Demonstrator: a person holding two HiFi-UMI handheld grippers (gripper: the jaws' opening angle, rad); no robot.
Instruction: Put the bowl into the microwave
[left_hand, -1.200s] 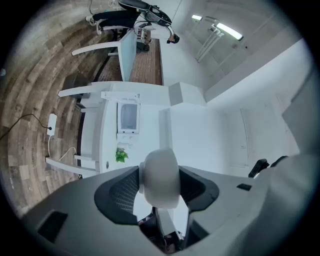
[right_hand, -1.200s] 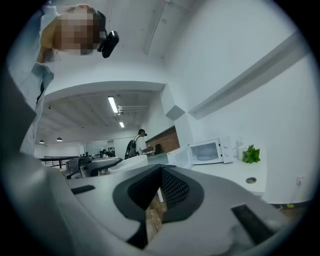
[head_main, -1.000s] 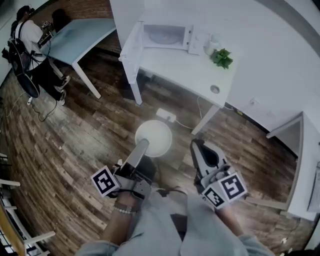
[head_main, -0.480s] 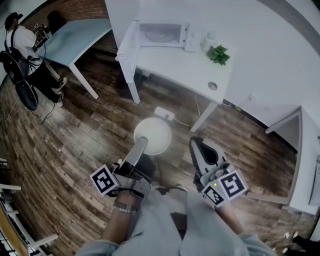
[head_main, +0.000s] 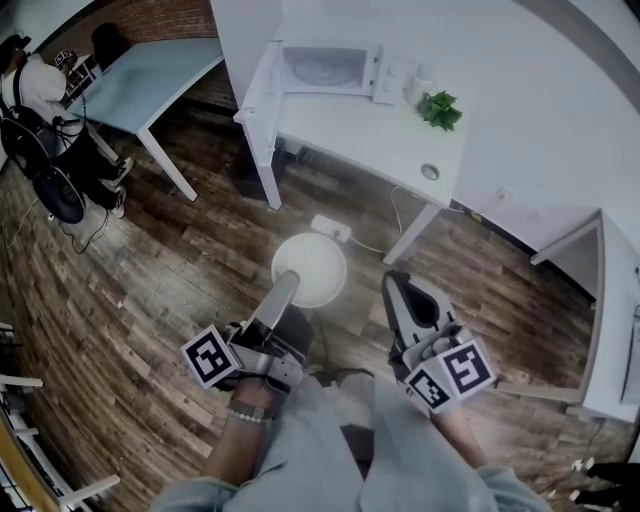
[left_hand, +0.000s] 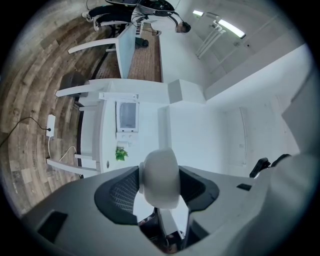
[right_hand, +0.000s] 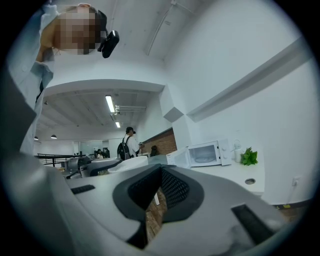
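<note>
The task is at the carrying step. The left gripper (head_main: 288, 285) is closed on the rim of the white bowl (head_main: 310, 270). The bowl hangs out in front of the person over the wooden floor (head_main: 170, 270), well apart from the desk (head_main: 380, 140). In the left gripper view the bowl sits between the two jaws, with a pad on each side of its wall. The right gripper (head_main: 400, 292) is held beside it with its jaws together and nothing between them.

The microwave (head_main: 325, 70) stands at the far left end of the desk with its door (head_main: 258, 92) swung open to the left, so no step is needed to open it. A small green plant (head_main: 440, 110) stands on the desk to the right of the microwave.

The next move probably calls for closing the gap to the desk while keeping the bowl level. The left gripper then has to line the bowl up with the opening and pass it in to the right of the open door. The grip should be released only once the bowl rests on the microwave's floor. The right gripper seems free to stay clear.
</note>
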